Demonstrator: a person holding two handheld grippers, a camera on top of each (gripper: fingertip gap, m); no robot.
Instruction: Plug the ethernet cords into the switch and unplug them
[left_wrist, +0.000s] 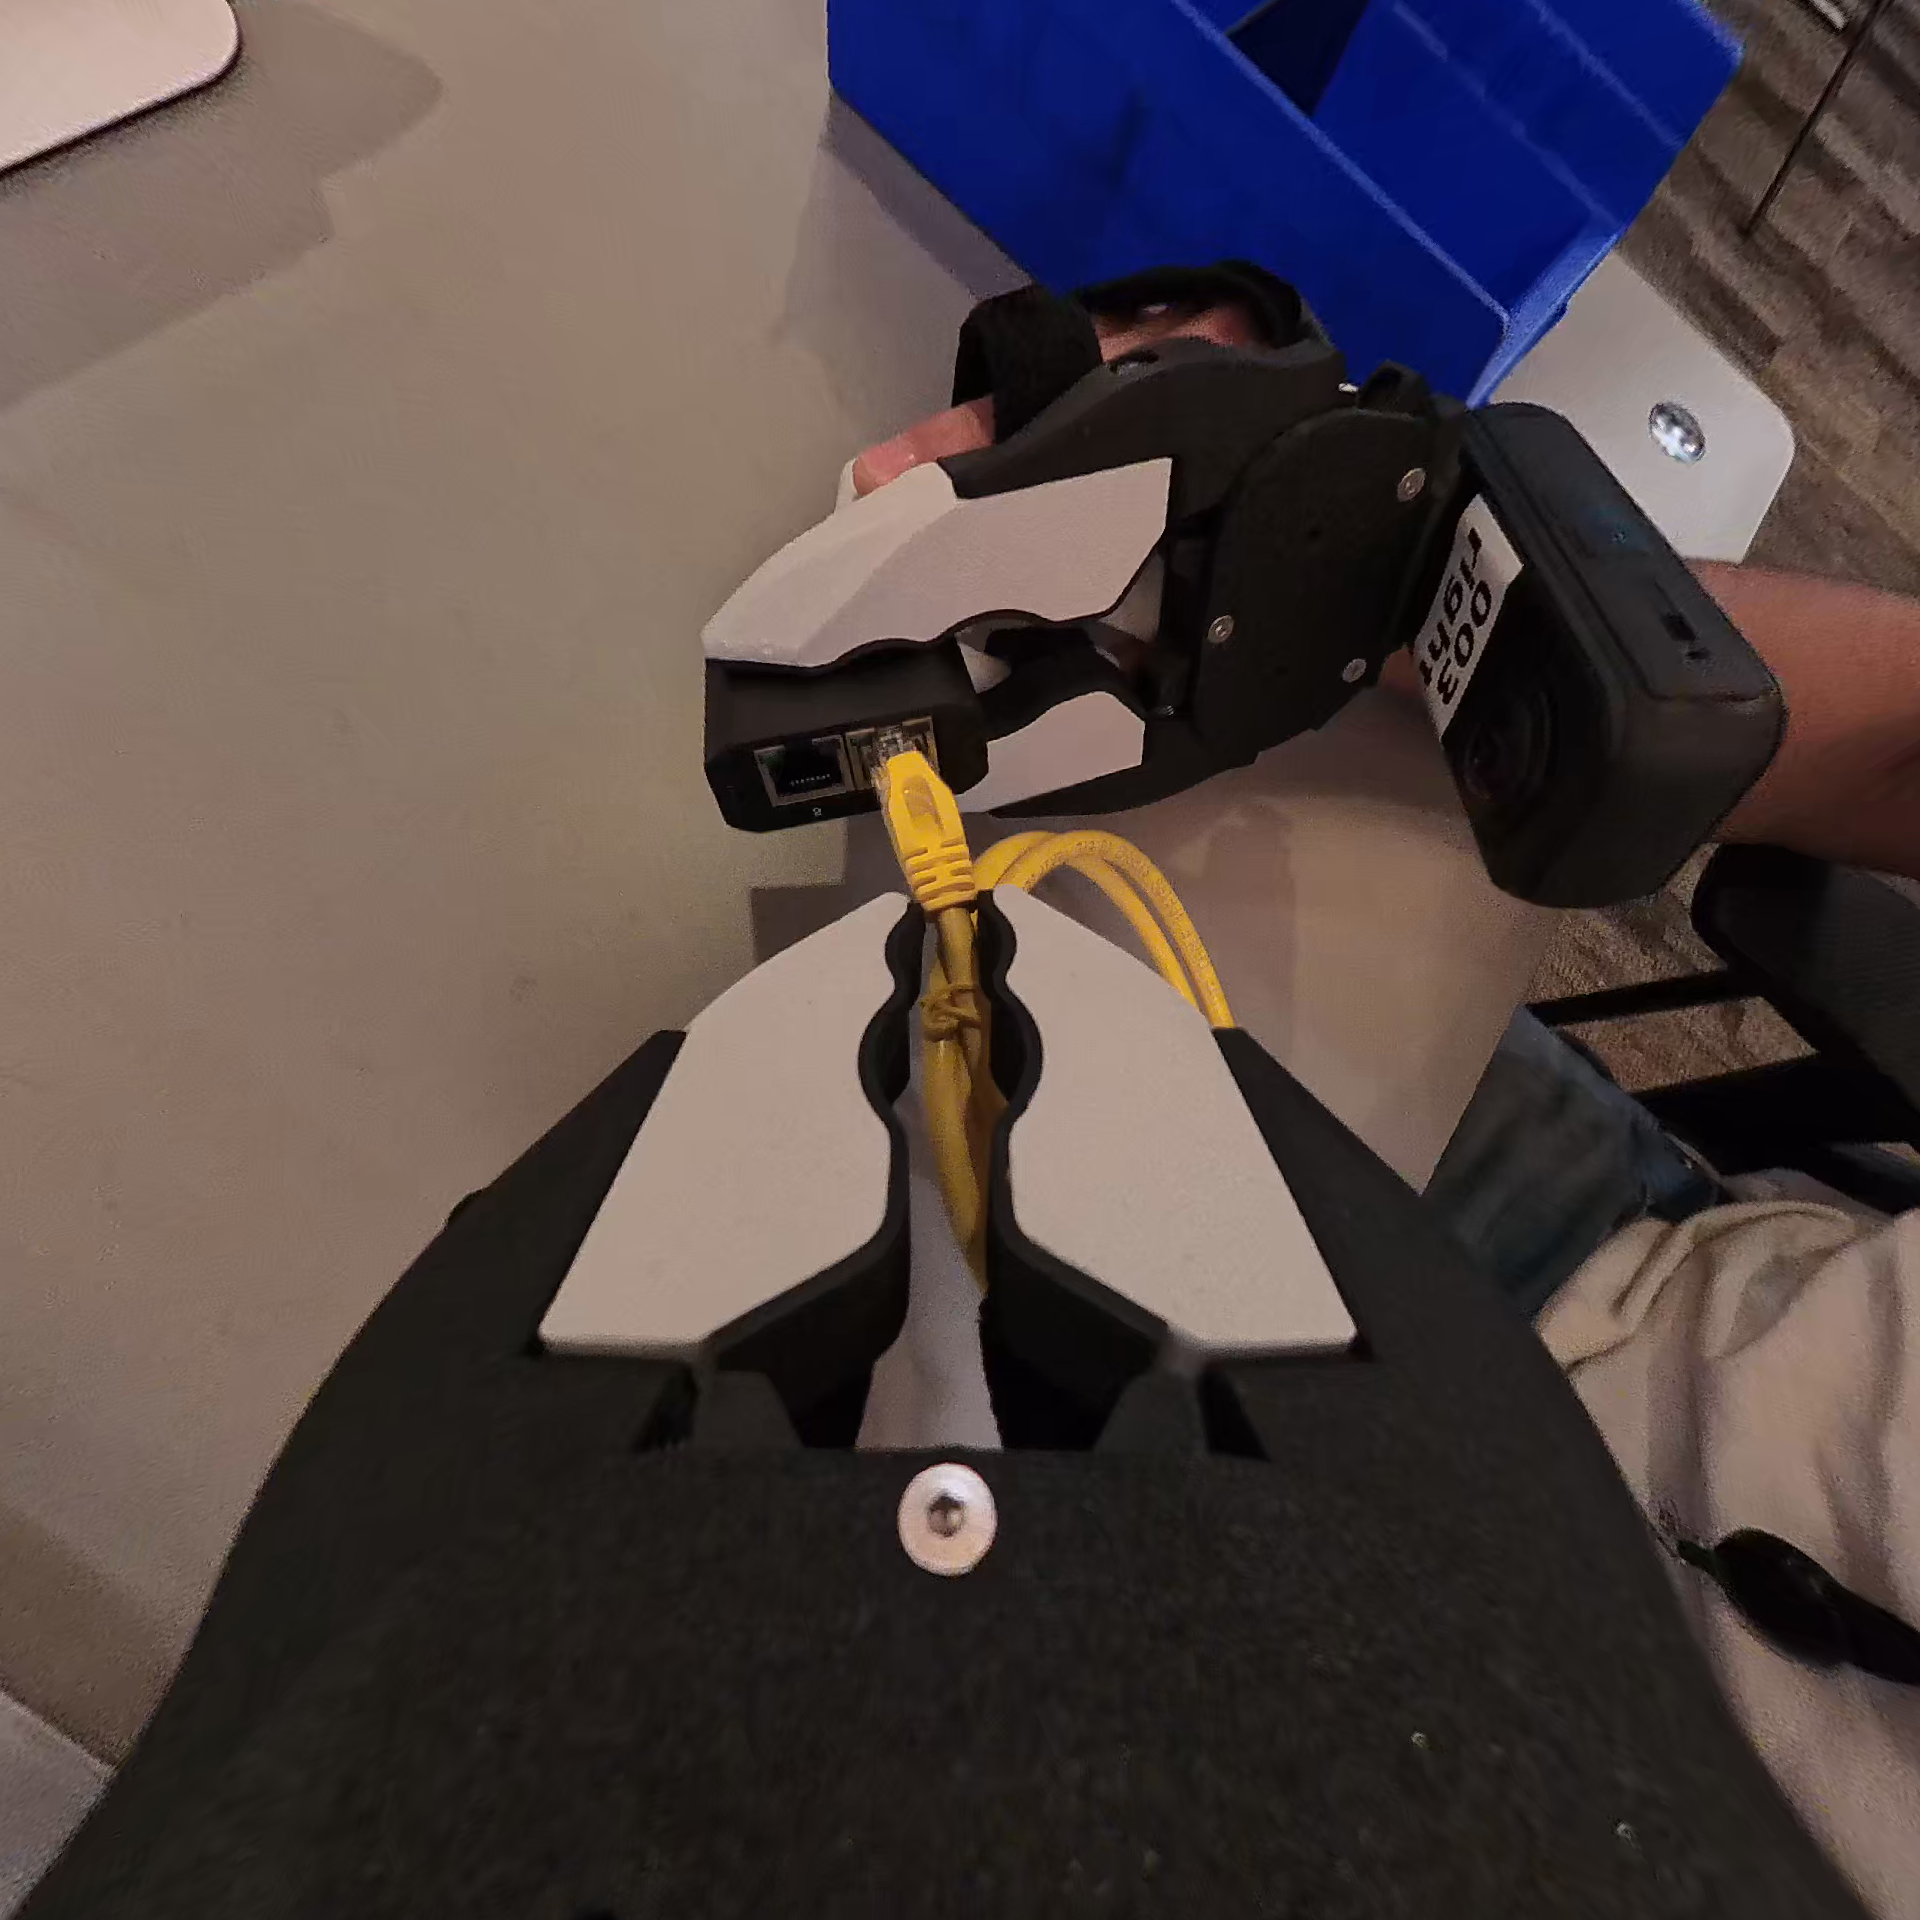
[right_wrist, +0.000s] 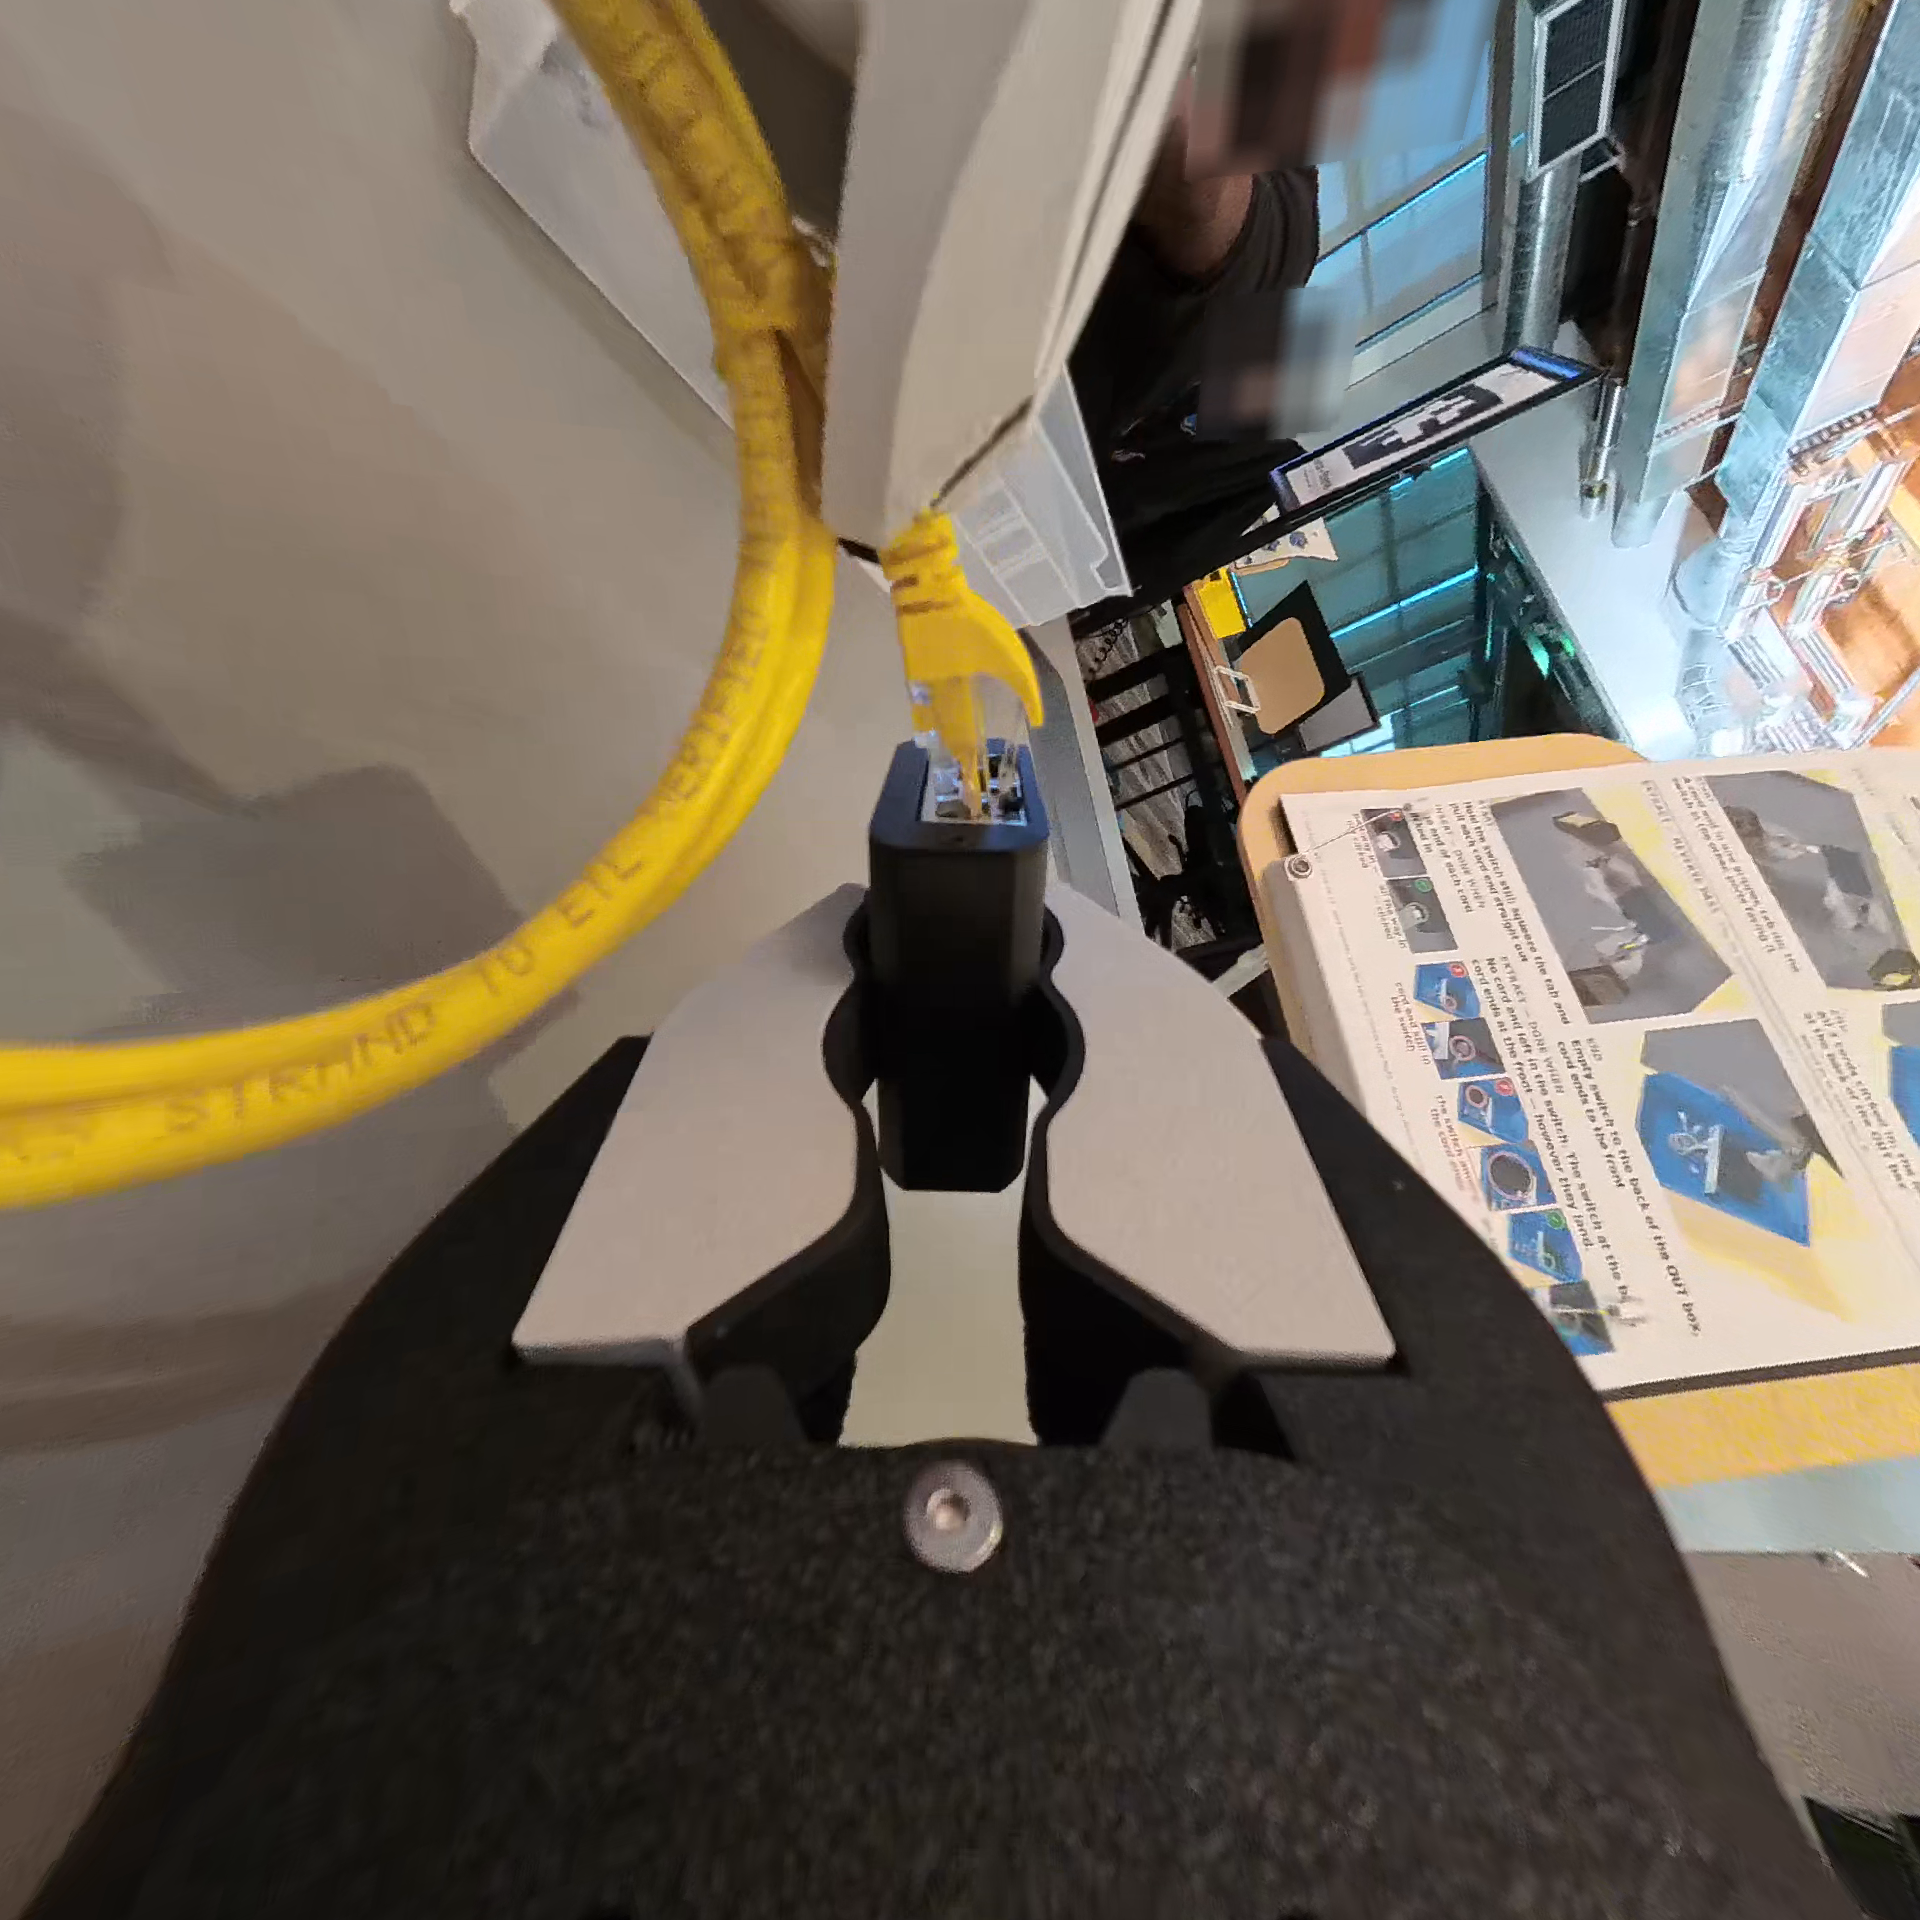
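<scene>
Left gripper (left_wrist: 948, 925): clamped on the yellow ethernet cord (left_wrist: 1143, 904) just behind the connector boot; both pads press the cable, and a tie-wrapped bundle runs back between the fingers.

Right gripper (right_wrist: 954, 935): clamped on the black switch (right_wrist: 951, 997), pads pressing its two long sides; the port face points away from the wrist.

Connector (left_wrist: 920, 821): the clear plug tip sits at the mouth of the right-hand port, entering at a slant. Whether it is latched cannot be told.

Second port (left_wrist: 800, 774): vacant, just beside the occupied one.

Cord slack: loops out to the right of the left gripper, above the table (left_wrist: 416, 727).

Blue bin (left_wrist: 1299, 156): on the table behind the right gripper.

Instruction sheet (right_wrist: 1558, 1039): on a board beside the table, clear of the work.

Step in hand: judged to be seating or withdrawing the plug at the port.

Risk, skewed entry: the plug meets the port off-axis; pushing now could jam it or bend the contacts.

Risk, latch tab: pulling without the tab depressed could drag the switch out of the pads or snap the tab.

Risk, grip behind boot: the cable can flex, so push force may buckle it instead of driving the plug.

Risk, loop: slack may snag on the right gripper.
</scene>
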